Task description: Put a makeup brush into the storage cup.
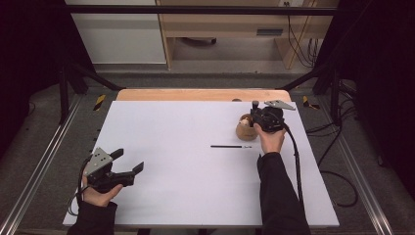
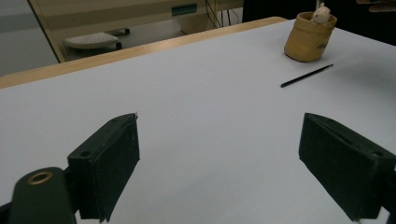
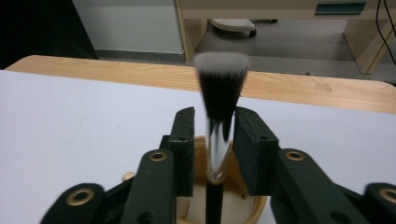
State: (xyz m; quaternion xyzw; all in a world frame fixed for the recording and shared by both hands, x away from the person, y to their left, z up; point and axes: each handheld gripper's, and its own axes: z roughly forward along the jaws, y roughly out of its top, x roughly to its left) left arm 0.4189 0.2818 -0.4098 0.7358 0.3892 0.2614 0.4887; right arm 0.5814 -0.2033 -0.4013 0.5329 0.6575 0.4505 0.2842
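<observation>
Makeup brush [image 3: 219,116] standing bristles-up in wooden holder [image 1: 243,128] at table's two o'clock; right gripper [image 3: 214,140] straddling it, jaws slack, unclamped. Black pencil [image 1: 231,146] at holder's seven o'clock, unstowed. Left gripper [image 2: 219,163] spread wide, empty.

Left gripper [image 1: 129,161]: lower left of the high view, held level in the left hand [image 1: 98,193], jaws spread wide. Right gripper [image 1: 254,115]: upper right, right hand [image 1: 270,138] gripping from behind, jaws narrowly parted.
</observation>
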